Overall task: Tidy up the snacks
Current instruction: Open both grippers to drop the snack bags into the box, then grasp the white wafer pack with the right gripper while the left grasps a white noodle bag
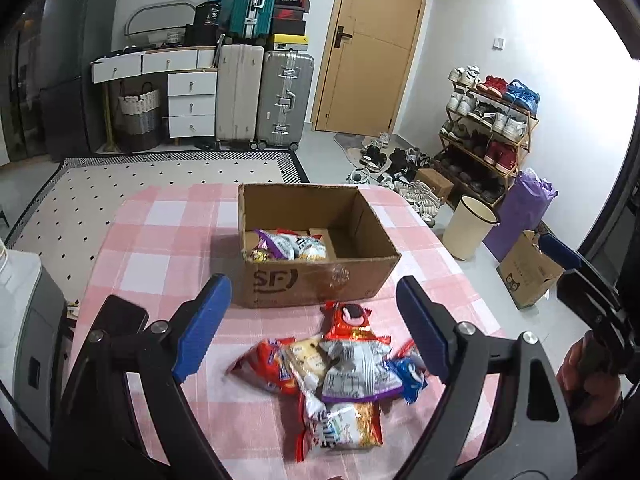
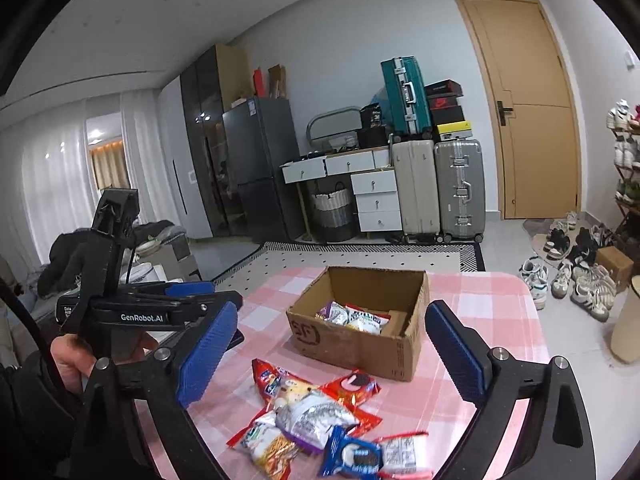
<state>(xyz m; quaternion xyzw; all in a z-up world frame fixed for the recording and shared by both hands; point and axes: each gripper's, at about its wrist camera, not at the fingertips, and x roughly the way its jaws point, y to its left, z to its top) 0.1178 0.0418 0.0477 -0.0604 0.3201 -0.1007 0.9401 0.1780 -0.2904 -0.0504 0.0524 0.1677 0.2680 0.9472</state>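
An open cardboard box point(image 1: 320, 284) point(image 2: 360, 344) stands on the pink checked table point(image 1: 160, 248) point(image 2: 500, 312), with a few snack packets point(image 1: 288, 246) point(image 2: 352, 316) lying inside. A loose pile of snack packets point(image 1: 340, 376) point(image 2: 316, 420) lies on the cloth in front of the box. My left gripper point(image 1: 316, 328) hovers open above the pile, nothing between its blue pads. My right gripper point(image 2: 332, 352) is also open and empty, over the pile's near side. In the right wrist view the left gripper's fingers point(image 2: 188, 292) show at the left, held by a hand.
A white appliance point(image 1: 24, 320) stands at the table's left edge. On the floor right of the table are a cream bin point(image 1: 468, 228), a purple bag point(image 1: 520, 208), a cardboard box point(image 1: 528, 272) and several shoes point(image 2: 580, 280). Suitcases point(image 1: 264, 96) and drawers line the far wall.
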